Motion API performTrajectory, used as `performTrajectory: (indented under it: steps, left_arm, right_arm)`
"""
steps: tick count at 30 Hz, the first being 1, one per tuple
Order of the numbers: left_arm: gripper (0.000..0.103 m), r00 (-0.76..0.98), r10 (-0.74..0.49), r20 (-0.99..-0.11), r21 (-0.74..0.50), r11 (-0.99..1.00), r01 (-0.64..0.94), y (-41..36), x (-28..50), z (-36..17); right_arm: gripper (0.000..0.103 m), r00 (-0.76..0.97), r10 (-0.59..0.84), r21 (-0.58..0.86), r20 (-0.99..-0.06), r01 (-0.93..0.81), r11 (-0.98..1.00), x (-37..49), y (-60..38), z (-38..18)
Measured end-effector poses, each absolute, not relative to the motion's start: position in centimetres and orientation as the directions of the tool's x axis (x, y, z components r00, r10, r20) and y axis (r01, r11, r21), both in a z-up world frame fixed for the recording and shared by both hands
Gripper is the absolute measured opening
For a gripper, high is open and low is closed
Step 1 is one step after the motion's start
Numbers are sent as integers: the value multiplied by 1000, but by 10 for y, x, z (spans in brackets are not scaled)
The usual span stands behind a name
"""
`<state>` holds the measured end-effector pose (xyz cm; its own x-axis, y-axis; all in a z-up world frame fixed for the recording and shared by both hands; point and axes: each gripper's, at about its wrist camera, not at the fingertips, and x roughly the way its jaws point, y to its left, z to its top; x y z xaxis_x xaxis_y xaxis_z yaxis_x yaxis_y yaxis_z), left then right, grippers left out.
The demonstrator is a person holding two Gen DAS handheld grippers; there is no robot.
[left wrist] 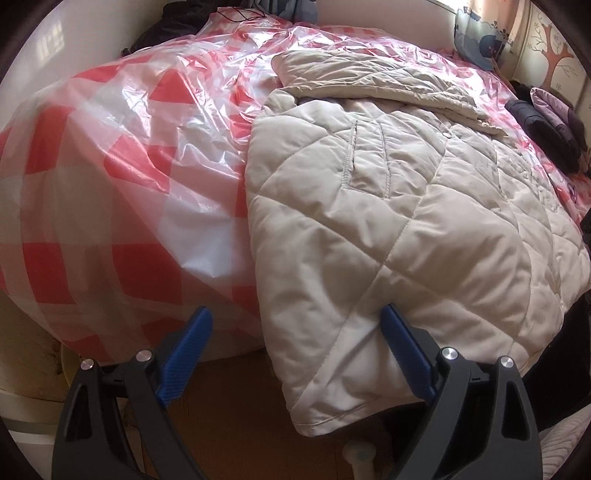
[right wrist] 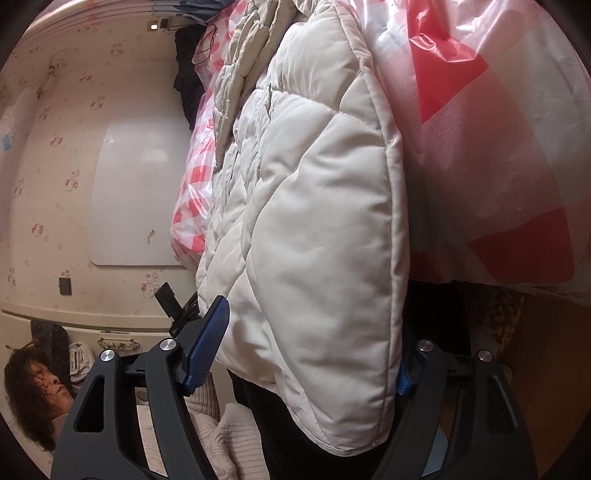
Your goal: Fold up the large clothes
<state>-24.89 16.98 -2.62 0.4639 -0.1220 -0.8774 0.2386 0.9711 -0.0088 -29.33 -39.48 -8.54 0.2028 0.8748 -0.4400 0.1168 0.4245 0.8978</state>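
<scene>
A cream quilted jacket point(left wrist: 388, 221) lies spread on a bed covered by a red-and-white checked plastic sheet point(left wrist: 110, 177), with one sleeve point(left wrist: 369, 77) folded across its top. Its hem corner hangs over the bed's edge between the blue pads of my left gripper point(left wrist: 295, 332), which is open; the right pad point(left wrist: 402, 350) rests against the fabric. In the right wrist view the jacket's point(right wrist: 314, 221) other hem corner droops between the fingers of my right gripper point(right wrist: 314, 332), also open. Its left pad point(right wrist: 207, 343) sits beside the cloth, and the right pad is mostly hidden behind it.
Dark and purple clothes point(left wrist: 543, 122) are piled at the bed's far right, more dark clothing point(left wrist: 173, 22) at the far left. Wooden floor point(left wrist: 229, 406) lies below the bed's edge. A person's head point(right wrist: 33, 391) and knit sleeve point(right wrist: 229, 435) are low left; a patterned wall point(right wrist: 44, 166) stands behind.
</scene>
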Motion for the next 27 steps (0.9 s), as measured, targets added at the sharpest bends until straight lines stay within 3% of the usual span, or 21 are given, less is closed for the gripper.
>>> performTrajectory:
  steps: [22, 25, 27]
  left_arm:
    - [89, 514, -83, -853, 81, 954, 288, 169, -260, -24]
    - [89, 483, -146, -863, -4, 959, 282, 179, -257, -26]
    - [89, 429, -257, -866, -146, 950, 275, 191, -253, -29]
  right_arm:
    - [78, 163, 893, 908, -419, 105, 406, -286, -387, -83]
    - [79, 156, 895, 908, -417, 107, 404, -285, -385, -83]
    - [80, 147, 896, 908, -418, 111, 405, -285, -384, -85]
